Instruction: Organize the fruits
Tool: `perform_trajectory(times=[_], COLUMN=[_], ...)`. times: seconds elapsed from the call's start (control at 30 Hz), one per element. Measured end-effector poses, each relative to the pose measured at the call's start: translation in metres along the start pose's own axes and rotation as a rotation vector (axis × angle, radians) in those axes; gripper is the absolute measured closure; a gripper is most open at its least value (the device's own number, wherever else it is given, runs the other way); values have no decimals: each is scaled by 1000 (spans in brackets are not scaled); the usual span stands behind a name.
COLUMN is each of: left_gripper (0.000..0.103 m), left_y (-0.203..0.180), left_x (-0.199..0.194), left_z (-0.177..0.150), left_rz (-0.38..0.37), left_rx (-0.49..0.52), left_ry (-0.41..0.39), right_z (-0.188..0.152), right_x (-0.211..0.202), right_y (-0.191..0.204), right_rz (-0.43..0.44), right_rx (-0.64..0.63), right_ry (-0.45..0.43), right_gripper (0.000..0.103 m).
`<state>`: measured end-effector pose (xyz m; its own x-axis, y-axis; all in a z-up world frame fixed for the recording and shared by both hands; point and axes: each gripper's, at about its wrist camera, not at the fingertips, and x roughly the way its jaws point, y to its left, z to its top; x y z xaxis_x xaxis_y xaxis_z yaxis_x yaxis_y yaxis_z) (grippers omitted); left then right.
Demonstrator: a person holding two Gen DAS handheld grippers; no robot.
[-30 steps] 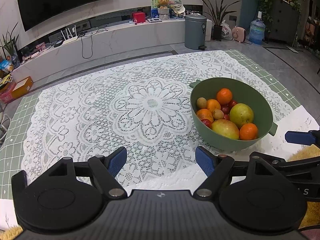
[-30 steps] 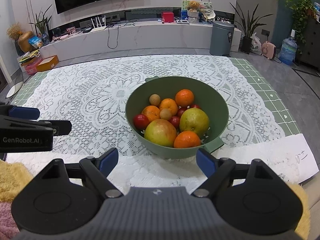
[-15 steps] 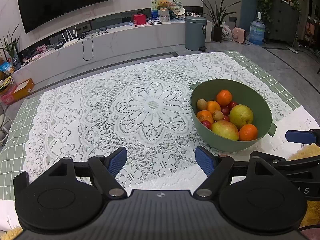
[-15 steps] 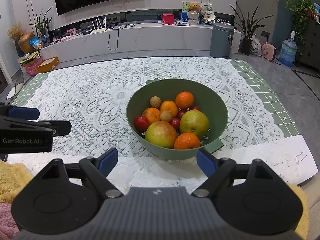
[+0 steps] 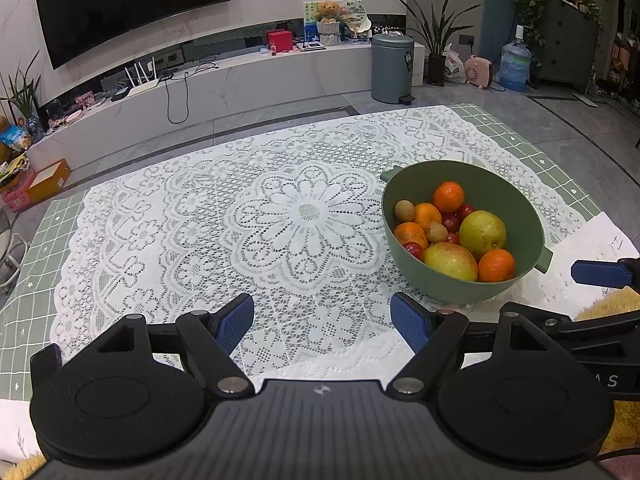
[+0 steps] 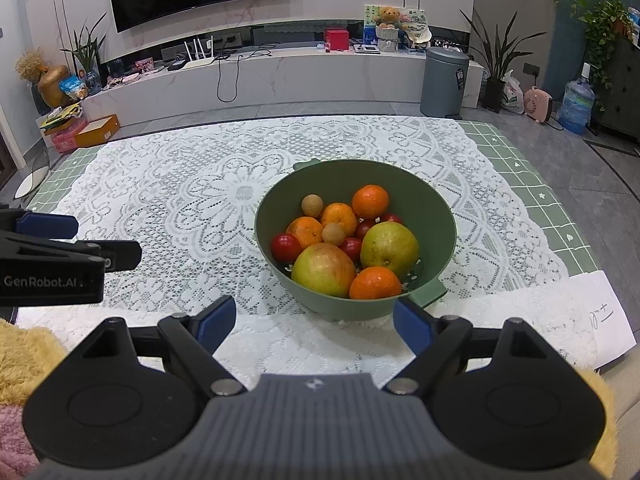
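Note:
A green bowl (image 6: 436, 200) with two small handles stands on the lace cloth, right of the table's middle. It holds several oranges (image 6: 370, 201), a red-yellow mango (image 6: 324, 270), a yellow-green pear (image 6: 390, 248), small red fruits (image 6: 286, 247) and two small brown ones (image 6: 312, 205). My right gripper (image 6: 314, 322) hovers open just before the bowl's near side, with nothing between its fingers. My left gripper (image 5: 322, 322) is open over bare lace, left of the bowl (image 5: 424, 276). One blue pad (image 5: 600, 274) of the right gripper shows at the right edge of the left wrist view.
White lace cloth (image 5: 200, 240) covers a green checked table top (image 5: 28, 300). A white paper sheet (image 6: 600, 312) lies at the near right corner. Yellow fluffy fabric (image 6: 24, 356) lies along the near edge. A TV bench and a grey bin (image 6: 444, 80) stand beyond the table.

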<state>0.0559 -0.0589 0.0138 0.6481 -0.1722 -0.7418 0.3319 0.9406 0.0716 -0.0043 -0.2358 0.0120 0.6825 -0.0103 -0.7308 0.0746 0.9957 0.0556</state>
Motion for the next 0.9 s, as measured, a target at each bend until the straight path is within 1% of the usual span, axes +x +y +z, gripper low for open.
perform_trajectory(times=[0.47,0.9], left_gripper=[12,12], left_y=[-1,-2], left_x=[-3,-10], left_z=[1,0], left_rz=[0,2], left_rx=[3,14], left_ry=[-4,-25], right_z=[-2,-3], right_x=[-1,-3], right_y=[-2,-2], right_rz=[3,5], right_rx=[8,10], right_ry=[2,1], right_gripper=[20,20])
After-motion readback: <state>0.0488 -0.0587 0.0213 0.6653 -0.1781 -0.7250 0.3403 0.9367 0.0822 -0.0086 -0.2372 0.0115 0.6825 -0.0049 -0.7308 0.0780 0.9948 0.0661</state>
